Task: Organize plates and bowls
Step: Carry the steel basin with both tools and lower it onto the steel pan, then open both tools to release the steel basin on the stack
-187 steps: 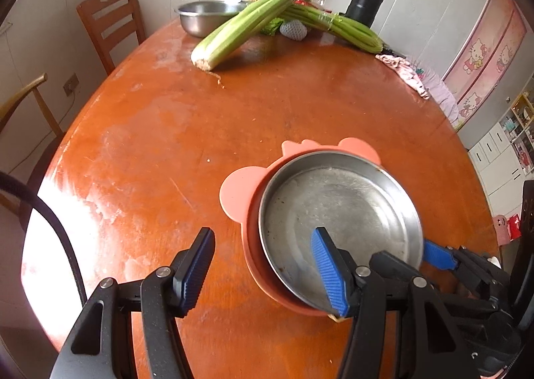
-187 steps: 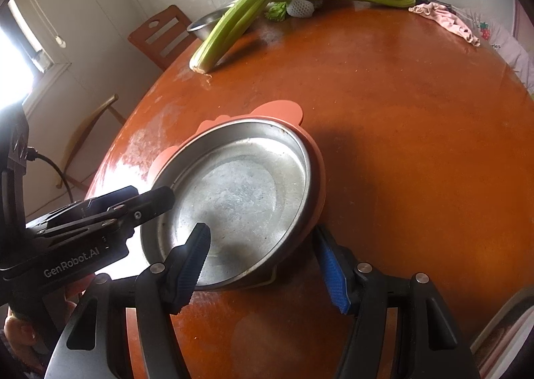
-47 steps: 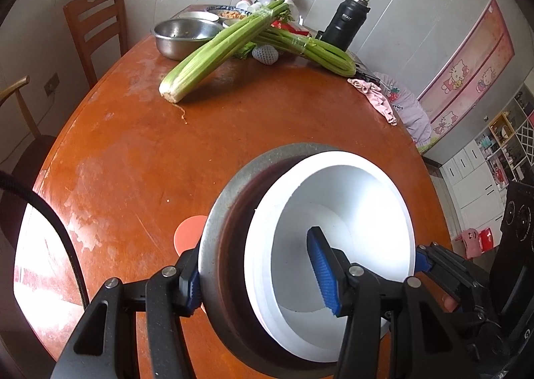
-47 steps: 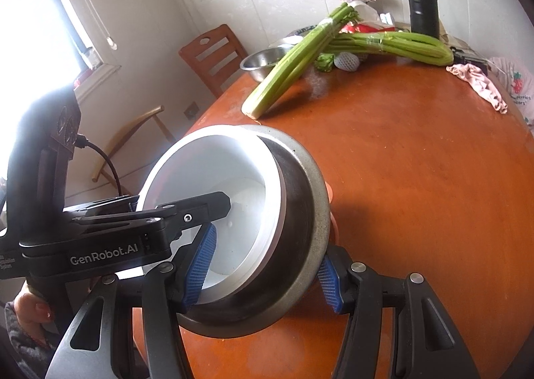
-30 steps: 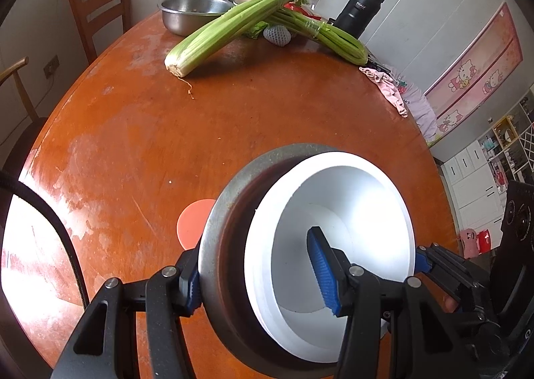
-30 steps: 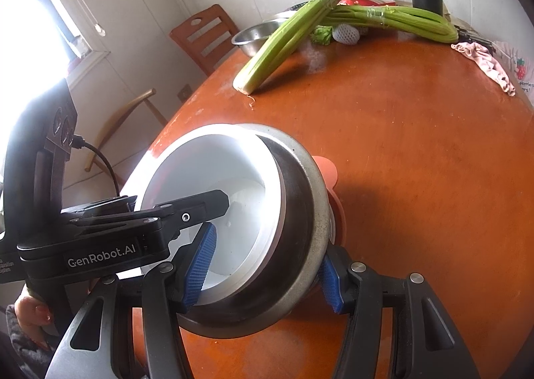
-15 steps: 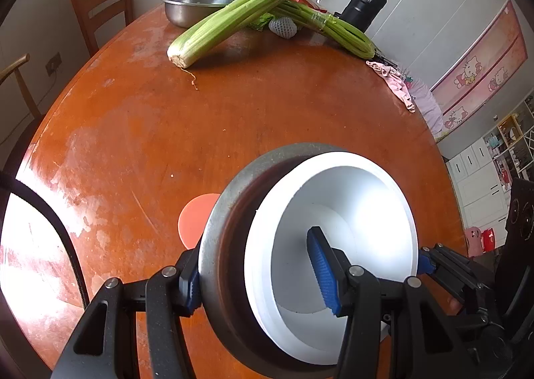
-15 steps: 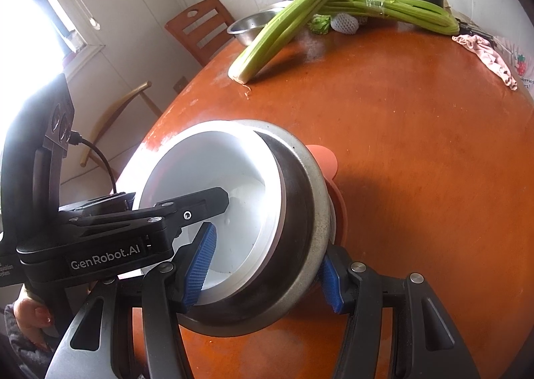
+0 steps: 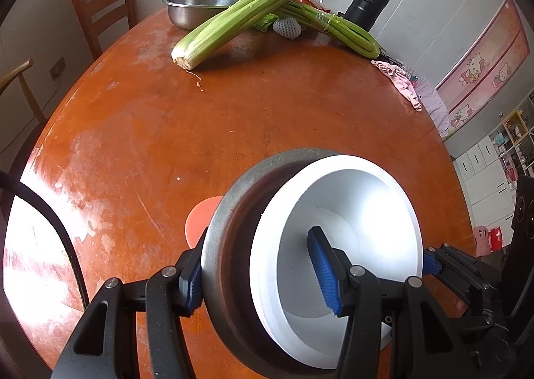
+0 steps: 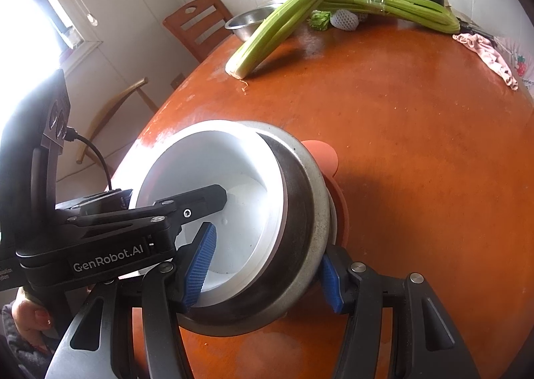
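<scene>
Two claws — left claw (image 9: 258,275), right claw (image 10: 263,265) — clamp the stacked bowls (image 9: 300,245); only the right view shows a hand (image 10: 28,317).

Black left gripper (image 9: 260,278) and right gripper (image 10: 267,268), blue ribbed pads, silver screws, white "GenRobot.AI" lettering.

Bare table (image 9: 267,118) ahead; celery (image 9: 233,25) at far edge.

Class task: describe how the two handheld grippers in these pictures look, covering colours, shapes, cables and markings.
Both the left gripper and the right gripper have black angular fingers with silver screws and ribbed blue pads. The left gripper's body reads "GenRobot.AI" in white, and a black cable plugs into it.
</scene>
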### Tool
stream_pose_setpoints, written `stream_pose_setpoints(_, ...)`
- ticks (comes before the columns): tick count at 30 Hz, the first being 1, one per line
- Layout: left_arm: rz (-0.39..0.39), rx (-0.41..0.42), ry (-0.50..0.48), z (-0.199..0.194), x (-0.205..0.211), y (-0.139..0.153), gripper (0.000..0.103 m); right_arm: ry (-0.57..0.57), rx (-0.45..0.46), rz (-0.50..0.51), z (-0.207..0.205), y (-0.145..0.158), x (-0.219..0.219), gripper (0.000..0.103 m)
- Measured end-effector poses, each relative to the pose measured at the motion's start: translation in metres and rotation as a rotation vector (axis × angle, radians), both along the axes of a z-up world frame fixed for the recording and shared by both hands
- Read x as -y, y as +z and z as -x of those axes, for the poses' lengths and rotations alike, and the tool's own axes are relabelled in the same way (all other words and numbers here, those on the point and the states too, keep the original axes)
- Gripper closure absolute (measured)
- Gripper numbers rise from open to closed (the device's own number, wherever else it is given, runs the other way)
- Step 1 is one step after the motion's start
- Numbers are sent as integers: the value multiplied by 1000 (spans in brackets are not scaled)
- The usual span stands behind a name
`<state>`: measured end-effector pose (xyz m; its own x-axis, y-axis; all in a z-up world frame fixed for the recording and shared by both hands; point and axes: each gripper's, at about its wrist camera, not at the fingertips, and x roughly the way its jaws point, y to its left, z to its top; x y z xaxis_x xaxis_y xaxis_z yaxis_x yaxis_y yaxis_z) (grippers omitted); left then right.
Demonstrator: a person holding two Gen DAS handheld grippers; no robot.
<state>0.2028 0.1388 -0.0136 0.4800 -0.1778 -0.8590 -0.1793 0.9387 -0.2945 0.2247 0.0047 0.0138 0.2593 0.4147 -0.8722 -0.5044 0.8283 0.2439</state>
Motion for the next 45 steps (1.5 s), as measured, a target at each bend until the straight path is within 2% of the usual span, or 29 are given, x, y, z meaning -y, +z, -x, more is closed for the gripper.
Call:
stream_pose_setpoints(12, 6, 16, 14, 5, -6, 4, 48, -10, 2, -2, -2, -1, 0, 43)
stream_pose_setpoints(33, -80, 78, 55, 36, -10, 34, 42, -51, 48, 21, 5, 6, 6, 44)
stream_pose_setpoints(40, -95, 110, 53, 50, -3, 48, 42, -81, 88, 6, 13, 20, 16, 42)
stream_pose_setpoints(45, -113, 131, 48, 62, 7, 58, 41, -85, 149, -17, 27, 41, 26, 41)
